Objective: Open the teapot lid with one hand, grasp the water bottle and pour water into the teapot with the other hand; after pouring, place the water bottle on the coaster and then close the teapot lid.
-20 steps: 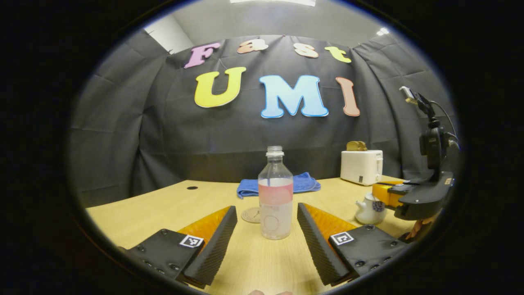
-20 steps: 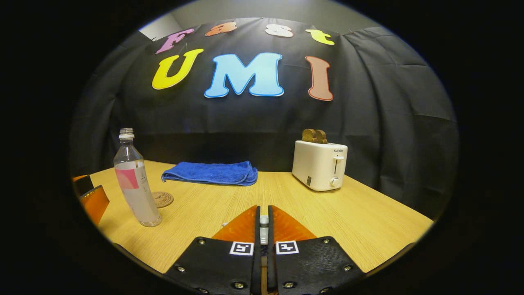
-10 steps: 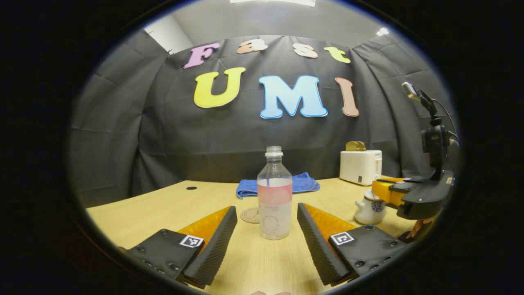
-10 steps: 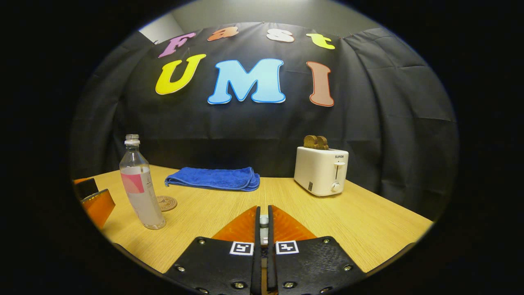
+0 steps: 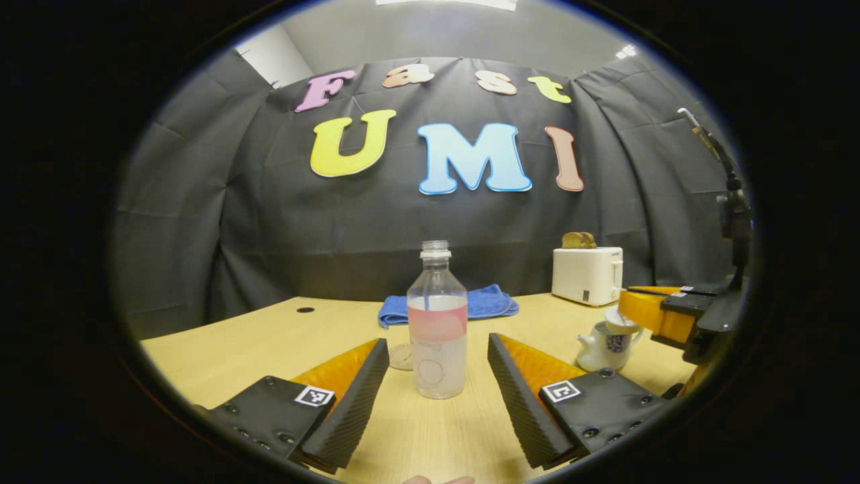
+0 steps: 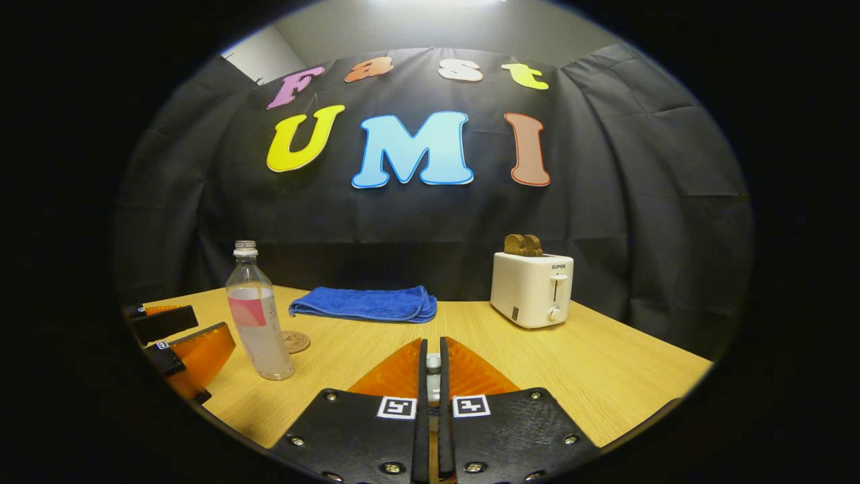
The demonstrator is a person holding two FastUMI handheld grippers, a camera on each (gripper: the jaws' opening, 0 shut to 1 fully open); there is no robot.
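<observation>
An uncapped clear water bottle [image 5: 437, 323] with a pink label stands on the wooden table, just ahead of my left gripper [image 5: 438, 346], whose open fingers flank it without touching. Behind the bottle lies the round coaster [image 5: 402, 356]. At the right stands the small white teapot [image 5: 598, 348]; its lid [image 5: 618, 321] hangs slightly above it, with my right gripper [image 5: 628, 314] shut on it. In the right gripper view the right gripper [image 6: 433, 349] pinches the lid's white knob [image 6: 433, 364], and the bottle [image 6: 259, 323], the coaster [image 6: 295, 341] and the left gripper [image 6: 215, 324] show at the left.
A folded blue towel [image 6: 366, 304] lies at the back of the table [image 6: 605, 376]. A white toaster [image 6: 532, 289] holding bread stands at the back right. A small dark hole [image 5: 305, 310] marks the tabletop at the far left.
My right gripper has risen with the lid, which now sits off the teapot. The bottle has drifted slightly left in the left gripper view; the left fingers stay open.
</observation>
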